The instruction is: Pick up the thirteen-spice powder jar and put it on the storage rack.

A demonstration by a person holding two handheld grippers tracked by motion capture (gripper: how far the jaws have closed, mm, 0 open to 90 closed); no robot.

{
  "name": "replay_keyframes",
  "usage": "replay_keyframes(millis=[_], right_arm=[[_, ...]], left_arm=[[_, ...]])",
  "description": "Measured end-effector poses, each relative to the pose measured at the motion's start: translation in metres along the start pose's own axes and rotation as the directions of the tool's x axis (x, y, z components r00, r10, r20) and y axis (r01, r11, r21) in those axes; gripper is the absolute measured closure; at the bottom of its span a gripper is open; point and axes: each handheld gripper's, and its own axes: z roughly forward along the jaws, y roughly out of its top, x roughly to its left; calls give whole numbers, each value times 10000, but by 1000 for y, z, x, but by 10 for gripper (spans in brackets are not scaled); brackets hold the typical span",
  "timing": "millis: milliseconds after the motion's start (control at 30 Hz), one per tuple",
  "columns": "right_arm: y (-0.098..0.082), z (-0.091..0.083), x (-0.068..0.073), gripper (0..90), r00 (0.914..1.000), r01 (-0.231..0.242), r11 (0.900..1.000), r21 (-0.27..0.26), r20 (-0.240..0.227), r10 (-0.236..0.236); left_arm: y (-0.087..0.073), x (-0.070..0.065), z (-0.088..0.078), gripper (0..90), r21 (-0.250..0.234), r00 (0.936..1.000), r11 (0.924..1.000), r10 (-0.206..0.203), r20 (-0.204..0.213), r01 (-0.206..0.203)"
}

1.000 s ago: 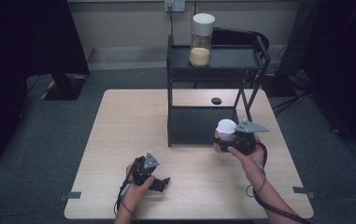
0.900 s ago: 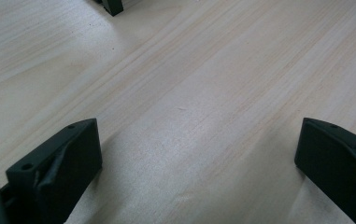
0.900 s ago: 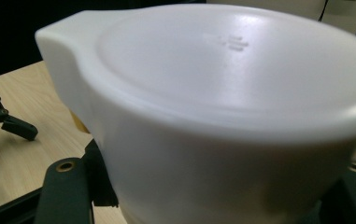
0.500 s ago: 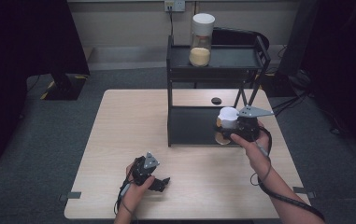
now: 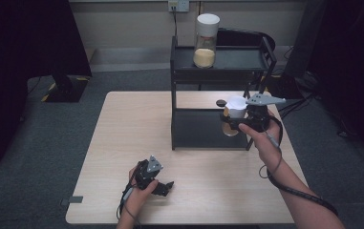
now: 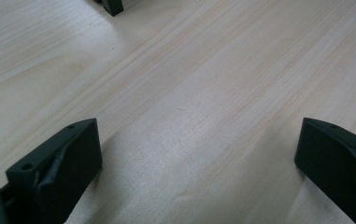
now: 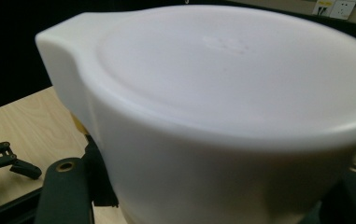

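Observation:
My right gripper (image 5: 237, 122) is shut on a jar with a white lid (image 5: 236, 106) and holds it in the air at the right front of the black two-shelf rack (image 5: 203, 131). In the right gripper view the jar's white lid (image 7: 241, 93) looms close, and the black jaws of the right gripper (image 7: 213, 198) press on it from both sides. A second white-lidded jar (image 5: 206, 40) with yellow contents stands on the rack's top shelf. My left gripper (image 5: 166, 187) rests on the table near its front edge. The left gripper (image 6: 189, 158) is open, with bare wood between its jaws.
The light wooden table (image 5: 136, 129) carries the rack at its back right. A small black disc (image 5: 221, 102) lies on the table behind the held jar. Dark carpet surrounds the table, and a wall socket (image 5: 178, 5) sits behind the rack.
The right gripper has risen with the jar, from near the lower shelf's level to higher beside the rack. The left gripper has stayed put.

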Motion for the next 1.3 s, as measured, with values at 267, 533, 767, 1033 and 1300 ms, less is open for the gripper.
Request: replay_keyframes(millis=[267,533,767,1033,1300], right_arm=[[23,-4,-4,308,10000,36,10000,-20,-46,-36],[49,-11,-7,307,9998,190,9998,-100,-26,-190],[63,-15,-9,307,9998,185,9997,-164,-46,-186],[80,-19,-9,308,9997,255,9992,-293,-55,-257],[99,-25,-9,307,9995,313,9984,-472,6,-314]], left_arm=[[0,0,0,0,-4,10000,10000,-3,3,3],[-1,0,0,0,-35,10000,10000,-39,3,39],[0,0,0,0,-27,10000,10000,-27,-1,27],[0,0,0,0,-27,10000,10000,-25,3,25],[0,0,0,0,-20,10000,10000,-24,4,24]])
